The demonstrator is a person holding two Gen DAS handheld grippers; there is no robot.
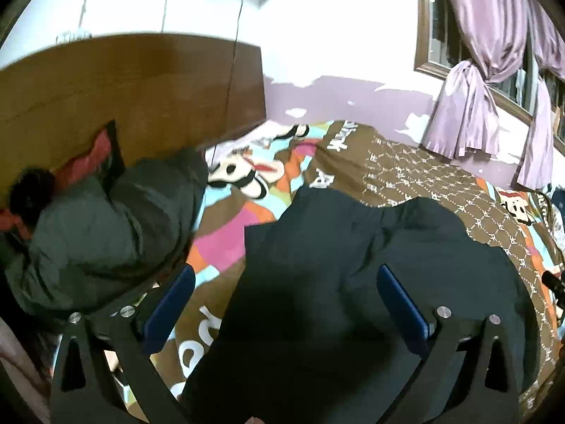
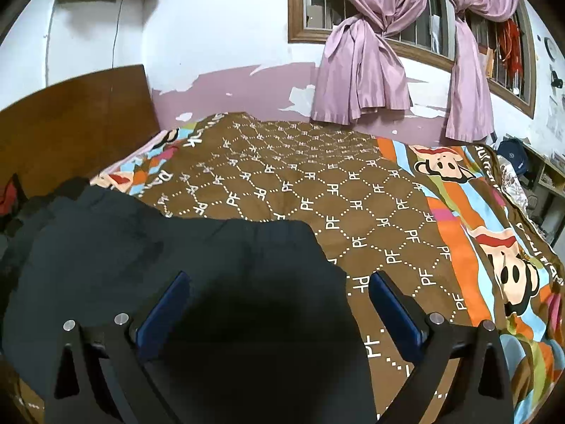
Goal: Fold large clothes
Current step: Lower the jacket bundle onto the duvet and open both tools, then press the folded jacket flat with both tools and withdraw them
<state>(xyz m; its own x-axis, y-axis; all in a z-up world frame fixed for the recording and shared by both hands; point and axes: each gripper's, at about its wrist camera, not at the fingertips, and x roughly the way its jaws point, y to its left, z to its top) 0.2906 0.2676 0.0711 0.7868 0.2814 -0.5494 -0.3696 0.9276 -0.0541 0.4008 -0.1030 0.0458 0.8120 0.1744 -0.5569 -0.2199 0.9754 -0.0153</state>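
Note:
A large dark navy garment [image 1: 370, 254] lies spread on the patterned bedspread [image 1: 423, 176]. In the left wrist view my left gripper [image 1: 286, 275] hangs open above the garment's near part, its blue pads wide apart with nothing between them. The same garment [image 2: 148, 243] fills the lower left of the right wrist view, its far edge running across the brown bedspread [image 2: 317, 176]. My right gripper [image 2: 279, 282] is open over the garment's right end, the right pad [image 2: 395, 311] over bare bedspread beside the cloth.
A grey bundle of cloth [image 1: 106, 226] and a red cushion [image 1: 88, 162] lie against the wooden headboard [image 1: 123, 81] at left. Purple curtains [image 2: 363, 60] hang at the barred window beyond the bed. Shelves with clutter [image 2: 536, 173] stand at far right.

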